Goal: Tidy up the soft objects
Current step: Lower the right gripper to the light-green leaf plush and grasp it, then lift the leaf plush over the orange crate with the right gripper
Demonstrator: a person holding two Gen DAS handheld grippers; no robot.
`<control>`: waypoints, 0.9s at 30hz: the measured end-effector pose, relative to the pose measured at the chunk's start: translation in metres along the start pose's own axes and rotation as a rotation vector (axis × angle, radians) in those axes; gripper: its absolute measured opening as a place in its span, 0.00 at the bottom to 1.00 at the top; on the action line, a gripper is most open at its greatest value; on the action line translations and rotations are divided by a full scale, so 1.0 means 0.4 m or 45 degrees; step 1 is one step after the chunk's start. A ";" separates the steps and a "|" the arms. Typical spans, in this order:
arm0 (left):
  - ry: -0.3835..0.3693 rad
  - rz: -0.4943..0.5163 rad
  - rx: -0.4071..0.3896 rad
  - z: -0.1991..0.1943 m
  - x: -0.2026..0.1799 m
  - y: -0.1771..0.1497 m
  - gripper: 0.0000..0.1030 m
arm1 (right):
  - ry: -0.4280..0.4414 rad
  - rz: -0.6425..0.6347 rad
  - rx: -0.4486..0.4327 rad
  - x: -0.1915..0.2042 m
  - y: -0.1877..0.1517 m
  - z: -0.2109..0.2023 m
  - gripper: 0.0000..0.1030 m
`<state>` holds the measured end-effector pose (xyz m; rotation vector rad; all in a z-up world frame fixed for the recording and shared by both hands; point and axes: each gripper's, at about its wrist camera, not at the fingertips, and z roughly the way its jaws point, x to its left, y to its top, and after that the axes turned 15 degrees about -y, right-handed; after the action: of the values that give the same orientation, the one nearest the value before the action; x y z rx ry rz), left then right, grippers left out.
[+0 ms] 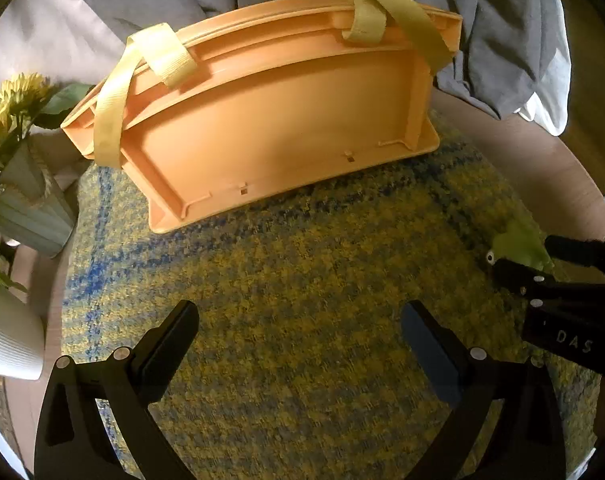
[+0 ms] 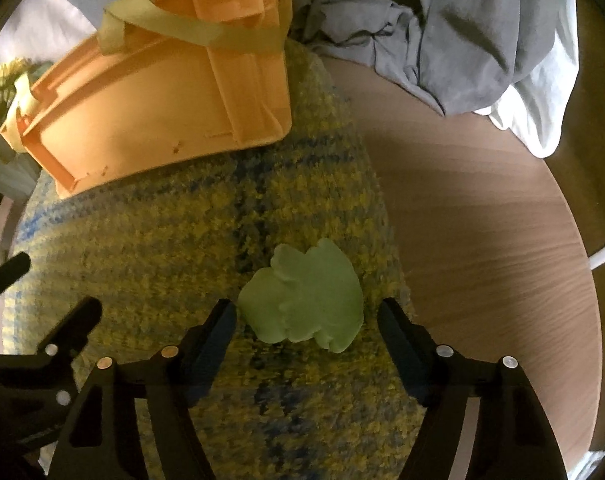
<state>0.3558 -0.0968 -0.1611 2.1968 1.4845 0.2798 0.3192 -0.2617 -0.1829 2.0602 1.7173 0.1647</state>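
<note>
A soft green toy (image 2: 302, 304) lies on a yellow-and-blue knitted mat (image 2: 182, 240). My right gripper (image 2: 306, 316) is open, its jaws standing on either side of the toy, apart from it. The toy also shows in the left wrist view (image 1: 518, 244), between the right gripper's fingers (image 1: 518, 276). An orange plastic basket (image 1: 270, 120) with yellow fabric handles (image 1: 110, 100) stands at the far side of the mat; it also shows in the right wrist view (image 2: 150, 96). My left gripper (image 1: 300, 320) is open and empty above the mat (image 1: 302, 280).
Grey and white cloth (image 2: 462, 32) is heaped at the back of the round wooden table (image 2: 482, 200). A ribbed vase with yellow flowers (image 1: 18, 184) and a white ribbed pot (image 1: 6, 340) stand at the left edge.
</note>
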 end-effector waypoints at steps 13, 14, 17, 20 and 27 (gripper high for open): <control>0.033 0.001 -0.048 -0.020 0.000 0.001 1.00 | 0.004 -0.010 -0.060 0.008 -0.008 -0.013 0.63; 0.034 0.000 -0.054 -0.024 0.000 0.002 1.00 | 0.004 -0.007 -0.066 0.009 -0.014 -0.022 0.63; 0.042 0.003 -0.086 -0.043 0.003 0.005 1.00 | 0.005 0.001 -0.087 0.004 -0.015 -0.038 0.63; 0.058 0.007 -0.124 -0.065 0.005 0.010 1.00 | 0.010 0.006 -0.115 0.002 -0.014 -0.059 0.63; 0.083 0.005 -0.213 -0.122 0.017 0.024 1.00 | 0.011 -0.007 -0.222 0.013 0.000 -0.126 0.63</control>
<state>0.3459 -0.0806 -0.1146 2.0762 1.4361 0.4641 0.3017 -0.2435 -0.1389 1.9303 1.6515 0.3110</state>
